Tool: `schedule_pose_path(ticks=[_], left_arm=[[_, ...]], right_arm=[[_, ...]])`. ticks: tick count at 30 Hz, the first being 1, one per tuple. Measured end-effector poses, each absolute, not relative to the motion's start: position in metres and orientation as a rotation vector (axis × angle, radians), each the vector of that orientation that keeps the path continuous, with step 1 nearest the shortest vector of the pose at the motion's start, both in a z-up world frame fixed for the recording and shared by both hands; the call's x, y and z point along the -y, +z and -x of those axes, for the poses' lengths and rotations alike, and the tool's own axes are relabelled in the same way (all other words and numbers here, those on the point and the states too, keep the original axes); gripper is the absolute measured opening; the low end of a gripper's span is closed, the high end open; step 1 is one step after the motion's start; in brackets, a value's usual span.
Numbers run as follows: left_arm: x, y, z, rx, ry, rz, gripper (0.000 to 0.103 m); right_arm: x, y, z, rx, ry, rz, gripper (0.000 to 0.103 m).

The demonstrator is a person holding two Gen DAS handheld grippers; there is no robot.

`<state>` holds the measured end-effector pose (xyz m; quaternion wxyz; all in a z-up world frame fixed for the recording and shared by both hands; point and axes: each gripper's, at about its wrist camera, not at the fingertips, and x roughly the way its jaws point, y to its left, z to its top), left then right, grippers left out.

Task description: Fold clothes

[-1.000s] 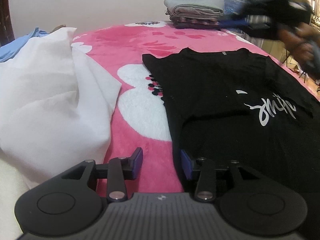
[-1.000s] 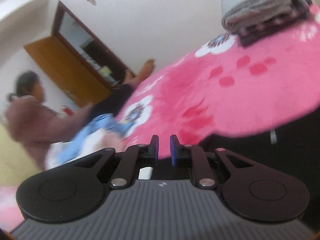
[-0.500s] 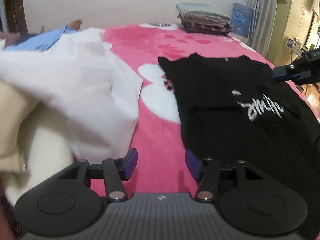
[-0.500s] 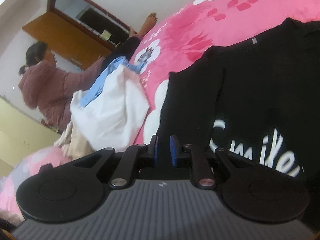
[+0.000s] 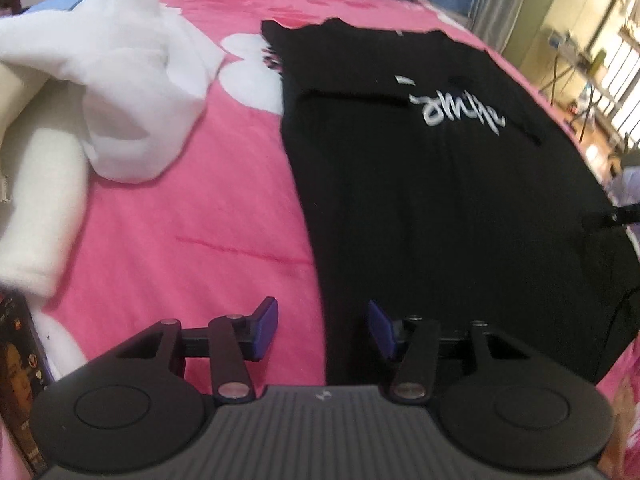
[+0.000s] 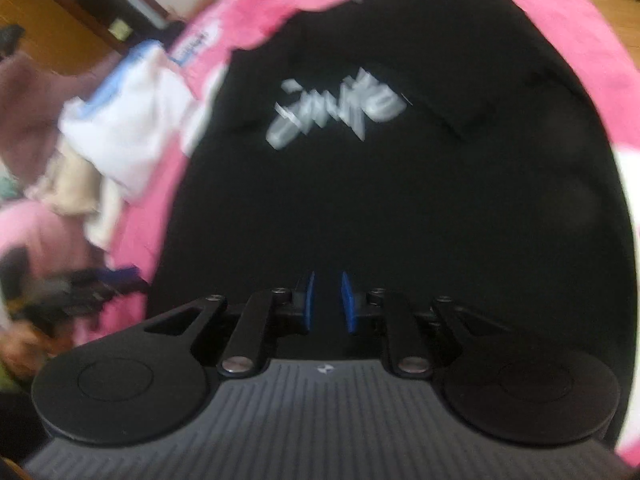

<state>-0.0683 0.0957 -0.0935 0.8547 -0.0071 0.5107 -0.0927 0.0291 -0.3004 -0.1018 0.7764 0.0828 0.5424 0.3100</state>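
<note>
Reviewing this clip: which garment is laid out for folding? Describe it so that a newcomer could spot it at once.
Start from the pink flowered blanket covering the bed. On its right part, seen from the left wrist, a black T-shirt lies spread flat, sleeves folded in. Unlike the crumpled white garment beside it, it is dark and bears white script lettering.

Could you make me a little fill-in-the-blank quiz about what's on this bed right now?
1. The T-shirt spread flat on the bed is ____ in colour.
2. The blanket under it is mostly ____.
3. The writing on the T-shirt is ____.
4. The left tool has its jaws ____, with nothing between them.

Missing words: black; pink; white; open
</note>
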Motion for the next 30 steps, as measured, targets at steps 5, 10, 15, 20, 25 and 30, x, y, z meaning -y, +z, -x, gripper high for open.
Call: schedule_pose_path(ticks=[5, 10, 15, 20, 25, 30], left_arm=[[-0.075, -0.104, 0.092, -1.101, -0.184, -0.061, 0.052], [-0.053, -0.109, 0.122, -1.101, -0.172, -0.18, 0.068], [-0.044, -0.11, 0.127, -1.11, -0.177, -0.221, 0.072], [-0.048, -0.11, 0.124, -1.133, -0.164, -0.185, 0.074], [-0.048, -0.11, 0.127, -1.131, -0.172, -0.198, 0.075], [-0.051, -0.11, 0.128, -1.136, -0.184, -0.2, 0.077]], right_arm=[[0.286, -0.121, 0.013, -1.163, 0.703, 0.011, 0.015], [0.261, -0.12, 0.034, -1.146, 0.827, 0.314, 0.019], [0.235, -0.098, 0.03, -1.104, 0.897, 0.361, 0.02], [0.202, -0.091, 0.034, -1.01, 0.953, 0.338, 0.02], [0.187, -0.111, 0.046, -1.052, 0.981, 0.393, 0.02], [0.196, -0.126, 0.053, -1.112, 0.959, 0.384, 0.019]])
